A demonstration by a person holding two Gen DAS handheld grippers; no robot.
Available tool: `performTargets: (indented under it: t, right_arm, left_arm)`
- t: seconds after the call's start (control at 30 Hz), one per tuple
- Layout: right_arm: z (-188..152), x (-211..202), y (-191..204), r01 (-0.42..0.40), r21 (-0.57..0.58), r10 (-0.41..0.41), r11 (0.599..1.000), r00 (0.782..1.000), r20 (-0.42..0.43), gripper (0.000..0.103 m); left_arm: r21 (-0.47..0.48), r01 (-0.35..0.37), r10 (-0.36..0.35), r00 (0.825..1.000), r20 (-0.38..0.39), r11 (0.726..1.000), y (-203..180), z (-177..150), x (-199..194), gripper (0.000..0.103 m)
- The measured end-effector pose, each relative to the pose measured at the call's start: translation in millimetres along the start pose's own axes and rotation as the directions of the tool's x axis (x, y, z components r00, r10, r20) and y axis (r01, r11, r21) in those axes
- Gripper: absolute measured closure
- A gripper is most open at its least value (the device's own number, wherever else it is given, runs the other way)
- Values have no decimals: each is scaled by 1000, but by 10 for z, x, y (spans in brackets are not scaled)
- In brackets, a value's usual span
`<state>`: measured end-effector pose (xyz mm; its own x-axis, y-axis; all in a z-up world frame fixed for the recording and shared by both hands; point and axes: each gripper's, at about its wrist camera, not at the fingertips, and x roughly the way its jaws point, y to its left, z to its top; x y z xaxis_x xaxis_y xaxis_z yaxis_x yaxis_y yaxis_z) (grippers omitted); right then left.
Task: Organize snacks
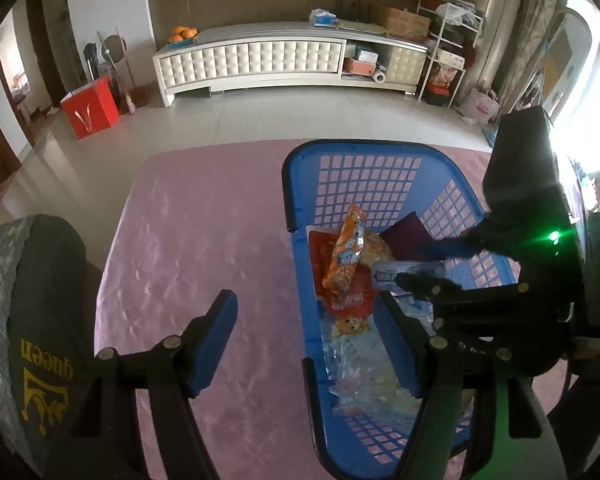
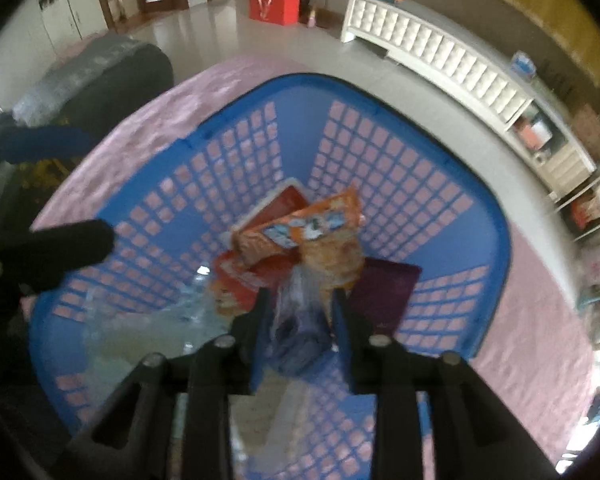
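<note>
The right claw (image 2: 300, 320), clamped on a blue-white snack packet (image 1: 408, 274), hangs over the blue basket (image 1: 296, 184); next, release inside, while the left claw (image 1: 308, 344) hovers spread apart.

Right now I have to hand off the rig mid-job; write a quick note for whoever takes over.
Left gripper: open, empty, held low over the pink tablecloth at the near left rim of the blue plastic lattice basket.
Right gripper: shut on a pale blue-and-white snack wrapper, held above the basket's inside.
In the basket: orange snack packet, red packet, dark purple flat packet, clear wrapped snacks.
Done: those snacks are binned.
Left: release the held wrapper into the basket. No other loose snacks show on the cloth.
</note>
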<state>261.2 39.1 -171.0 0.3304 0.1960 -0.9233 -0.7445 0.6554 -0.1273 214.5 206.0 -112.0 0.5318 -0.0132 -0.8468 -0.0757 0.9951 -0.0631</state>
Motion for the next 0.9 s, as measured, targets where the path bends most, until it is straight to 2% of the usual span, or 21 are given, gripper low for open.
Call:
performTargets:
  t: [0.03, 0.1, 0.27, 0.5, 0.63, 0.77, 0.83, 0.9]
  right_arm:
    - [-10, -28, -7, 2, 0, -2, 1000, 1000, 4, 34]
    - [-38, -138, -35, 9, 16, -9, 1000, 999, 37, 29]
    - [-140, -491, -147, -13, 72, 6, 997, 996, 89, 28]
    - [-551, -1068, -142, 34, 115, -52, 993, 987, 153, 28]
    - [-945, -1451, -148, 36, 183, -75, 983, 974, 213, 28]
    - [-1275, -1766, -131, 72, 234, -130, 969, 962, 241, 28]
    - [-1457, -1961, -106, 99, 259, -169, 961, 949, 266, 28]
    - [-1665, -2187, -100, 99, 302, -199, 948, 926, 320, 28]
  left_arm:
    - [2, -3, 3, 1000, 1, 1000, -11, -7, -15, 35]
    - [4, -6, 6, 1000, 6, 1000, -45, -12, -45, 35]
    - [3, 6, -6, 1000, 27, 1000, -165, -70, -231, 35]
    - [28, 38, -41, 994, 101, 999, -542, -230, -706, 35]
    - [73, 52, -64, 984, 167, 996, -844, -429, -1015, 35]
    - [62, 60, -73, 971, 229, 996, -1102, -655, -1334, 35]
    - [54, 55, -67, 961, 269, 997, -1193, -745, -1495, 35]
    - [62, 40, -57, 947, 316, 997, -1327, -840, -1680, 35]
